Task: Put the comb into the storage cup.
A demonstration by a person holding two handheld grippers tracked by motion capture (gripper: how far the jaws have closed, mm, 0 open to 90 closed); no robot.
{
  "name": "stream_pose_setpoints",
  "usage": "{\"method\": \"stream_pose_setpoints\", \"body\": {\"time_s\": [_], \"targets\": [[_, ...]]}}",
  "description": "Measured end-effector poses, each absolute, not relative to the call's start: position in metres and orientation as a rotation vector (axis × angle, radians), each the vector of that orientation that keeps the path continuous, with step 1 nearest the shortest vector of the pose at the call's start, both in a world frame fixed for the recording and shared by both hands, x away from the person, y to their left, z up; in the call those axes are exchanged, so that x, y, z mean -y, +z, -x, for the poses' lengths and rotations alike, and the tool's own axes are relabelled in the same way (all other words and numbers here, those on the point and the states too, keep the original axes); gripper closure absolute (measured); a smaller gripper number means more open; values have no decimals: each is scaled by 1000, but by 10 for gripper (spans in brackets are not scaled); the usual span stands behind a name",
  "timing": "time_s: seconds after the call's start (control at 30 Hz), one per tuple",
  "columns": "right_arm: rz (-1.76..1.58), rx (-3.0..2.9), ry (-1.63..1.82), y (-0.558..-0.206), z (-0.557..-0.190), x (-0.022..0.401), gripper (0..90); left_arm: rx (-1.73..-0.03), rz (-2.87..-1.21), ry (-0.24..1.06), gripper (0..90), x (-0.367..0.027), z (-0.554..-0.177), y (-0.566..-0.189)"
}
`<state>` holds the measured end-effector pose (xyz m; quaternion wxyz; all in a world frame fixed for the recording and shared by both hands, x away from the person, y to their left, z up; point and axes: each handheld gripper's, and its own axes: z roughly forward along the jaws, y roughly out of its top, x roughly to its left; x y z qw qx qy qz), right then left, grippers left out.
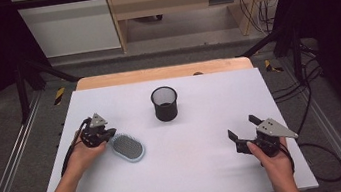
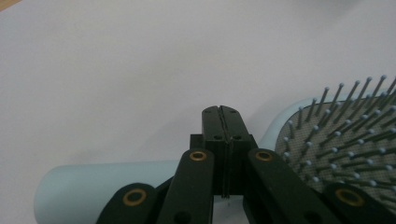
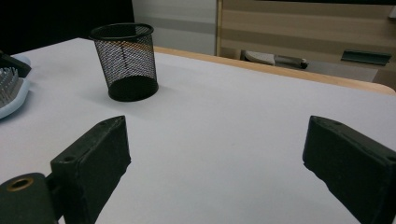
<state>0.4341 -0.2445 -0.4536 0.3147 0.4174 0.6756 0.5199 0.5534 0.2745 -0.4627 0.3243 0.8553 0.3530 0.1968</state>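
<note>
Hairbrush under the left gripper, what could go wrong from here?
1. The left gripper has its jaws shut together above the hairbrush handle, not around it, so a lift would likely leave the brush on the table.
2. Pressing down there could make the brush tip or slide.
3. The mesh cup stands upright and looks light; a brush swung toward it could knock it over, while the open right gripper sits too far off to steady it.

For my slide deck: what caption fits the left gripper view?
Left gripper, jaws shut together, poised over the pale blue hairbrush lying on the white table.
</note>
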Motion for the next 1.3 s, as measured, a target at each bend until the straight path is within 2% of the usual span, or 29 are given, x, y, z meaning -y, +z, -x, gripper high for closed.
{"method": "stream_pose_setpoints", "body": {"time_s": [0.33,0.83,1.3], "targets": [[-1107,-1785,1371,-454,-434,244,73,-938,-2264,496,900,-291,-541,-461],[-1101,-1795,1374,-454,-433,242,72,-945,-2319,438,900,-314,-494,-466],[-1104,-1790,1371,-454,-433,244,72,-950,-2299,411,900,-314,-477,-467]]}}
